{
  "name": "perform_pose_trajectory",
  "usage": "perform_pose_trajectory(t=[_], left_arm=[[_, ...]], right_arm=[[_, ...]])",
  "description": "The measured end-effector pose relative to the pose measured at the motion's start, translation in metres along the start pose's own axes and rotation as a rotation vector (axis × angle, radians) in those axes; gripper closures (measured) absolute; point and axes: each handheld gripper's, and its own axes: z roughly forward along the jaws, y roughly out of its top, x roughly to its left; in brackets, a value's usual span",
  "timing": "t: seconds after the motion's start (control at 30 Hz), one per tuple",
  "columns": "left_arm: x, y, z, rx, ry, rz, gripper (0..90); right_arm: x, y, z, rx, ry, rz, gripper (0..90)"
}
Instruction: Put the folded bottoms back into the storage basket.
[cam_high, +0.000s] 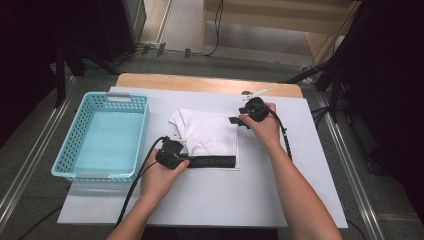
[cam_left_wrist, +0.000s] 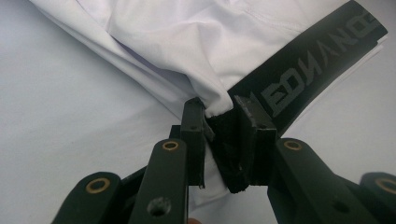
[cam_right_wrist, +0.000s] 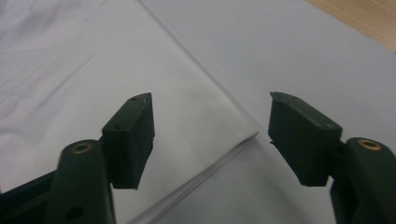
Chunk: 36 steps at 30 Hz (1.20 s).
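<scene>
**A:** Where's the garment?

**B:** White folded garment (cam_high: 207, 135) lies flat near the middle of the white surface (cam_high: 280, 195), just right of the basket. Black waistband (cam_high: 212, 161) with grey lettering runs along its near edge.

**A:** Left side?

**B:** Left hand-held gripper (cam_high: 172, 150) sits at the garment's near-left corner. In the left gripper view (cam_left_wrist: 219, 135) its jaws are clamped on a bunched bit of white fabric where it meets the end of the waistband (cam_left_wrist: 317, 60). Cloth is pinched between the pads, so it's a grip on the garment (cam_left_wrist: 201, 42).

**A:** Right side?

**B:** Right hand-held gripper (cam_high: 240, 119) is at the far-right corner, in the person's right hand (cam_high: 262, 127). The right gripper view (cam_right_wrist: 210, 135) shows the jaws apart, one over the fabric (cam_right_wrist: 93, 70), the other over bare surface (cam_right_wrist: 303, 51), with the folded corner between them. Pads aren't pressing on it. Released, nothing held.

**A:** Contact with the corner?

**B:** Can't tell whether the tips touch cloth or hang just above it.

**A:** What else is around?

**B:** Light blue plastic basket (cam_high: 67, 150) on the left part of the surface, near the garment but apart from it. Left hand (cam_high: 160, 180) is just right of the basket's near corner. Wooden table edge (cam_high: 200, 82) shows beyond the white sheet. Cables trail from both hand-held grippers toward the person.
</scene>
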Motion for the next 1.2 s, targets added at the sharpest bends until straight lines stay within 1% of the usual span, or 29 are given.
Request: perform_pose_trajectory(t=[0.07,0.1,0.13,0.23,0.3,0.33,0.43,0.57,0.6,0.67,0.7,0.73,0.77,0.83,0.87,0.9,0.97,1.0,1.13,1.2], left_arm=[[0.000,0.000,0.000,0.000,0.000,0.001,74.1],[0.000,0.000,0.000,-0.001,0.000,-0.001,74.1],[0.000,0.000,0.000,0.000,0.000,-0.001,74.1],[0.000,0.000,0.000,0.000,0.000,-0.001,74.1],[0.000,0.000,0.000,0.000,0.000,-0.001,74.1],[0.000,0.000,0.000,-0.001,0.000,0.000,74.1],[0.000,0.000,0.000,-0.002,0.002,0.003,74.1],[0.000,0.000,0.000,-0.002,0.001,0.003,74.2],[0.000,0.000,0.000,-0.002,0.001,0.003,74.2],[0.000,0.000,0.000,-0.002,0.003,0.003,74.2],[-0.001,0.000,0.000,-0.003,0.004,0.002,74.2],[-0.001,0.000,0.000,-0.003,0.005,0.003,74.2],[-0.001,0.000,0.000,-0.003,0.004,0.003,74.2],[-0.001,0.000,0.000,-0.003,0.004,0.002,74.2],[-0.001,0.000,0.000,-0.003,0.004,0.002,74.2],[-0.001,0.000,0.000,-0.002,0.007,0.002,74.2],[-0.001,0.000,0.000,-0.003,0.006,0.001,74.3],[-0.001,0.000,0.000,-0.002,0.008,0.001,74.3],[-0.001,0.000,0.000,-0.002,0.006,-0.002,74.7],[-0.001,0.000,0.000,-0.003,0.003,-0.004,75.2]], right_arm=[[-0.003,0.000,0.004,0.013,0.003,0.014,37.8],[-0.005,0.001,0.006,0.022,0.012,0.017,38.9],[-0.006,0.001,0.007,0.032,0.010,0.018,39.4],[-0.009,0.002,0.011,0.042,0.026,0.025,42.0],[-0.010,0.002,0.013,0.054,0.025,0.026,43.0],[-0.012,0.001,0.015,0.057,0.023,0.037,44.8],[-0.014,-0.001,0.017,0.059,0.020,0.042,46.4],[-0.013,-0.001,0.019,0.068,0.004,0.027,48.6],[-0.012,-0.001,0.019,0.077,-0.012,0.011,48.6],[-0.010,-0.001,0.020,0.077,-0.023,-0.009,48.5],[-0.010,-0.001,0.020,0.077,-0.023,-0.005,49.8],[-0.010,-0.002,0.019,0.079,-0.011,0.006,55.1],[-0.010,-0.002,0.019,0.079,-0.011,0.006,55.1],[-0.009,-0.002,0.019,0.078,0.006,0.004,58.9],[-0.008,-0.002,0.019,0.080,0.004,0.003,60.7],[-0.007,-0.001,0.019,0.081,0.008,-0.005,63.3],[-0.007,-0.001,0.020,0.080,0.029,-0.005,68.6],[-0.007,-0.001,0.020,0.083,0.043,0.000,70.5],[-0.010,-0.003,0.020,0.080,0.075,0.044,72.4],[-0.011,-0.003,0.020,0.082,0.087,0.072,74.9]])
